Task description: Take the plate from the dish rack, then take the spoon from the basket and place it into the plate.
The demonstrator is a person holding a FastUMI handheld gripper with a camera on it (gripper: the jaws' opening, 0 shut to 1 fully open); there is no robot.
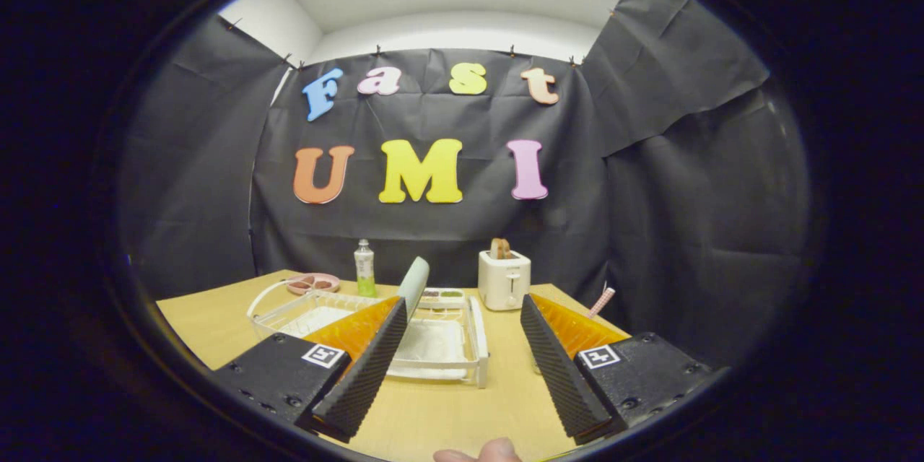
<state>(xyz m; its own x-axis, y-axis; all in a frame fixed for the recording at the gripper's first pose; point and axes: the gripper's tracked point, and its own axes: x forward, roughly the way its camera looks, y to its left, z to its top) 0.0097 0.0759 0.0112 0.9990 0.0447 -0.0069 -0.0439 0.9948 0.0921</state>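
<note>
A pale green plate (414,283) stands on edge in the white dish rack (478,346), just beyond the tip of my left finger. My gripper (463,305) is open above the wooden table (447,411), its fingers spread wide, with nothing between them but the rack's right part. A pink checked handle (601,301) sticks up behind my right finger; I cannot tell what it belongs to or what it stands in. A white wire basket (289,307) adjoins the rack on the left, partly hidden by my left finger.
A white toaster (504,280) with a slice of bread in it stands beyond the rack on the right. A bottle of green liquid (364,268) and a pink dish (313,283) sit at the back left. A person's fingertip (480,452) shows below the fingers.
</note>
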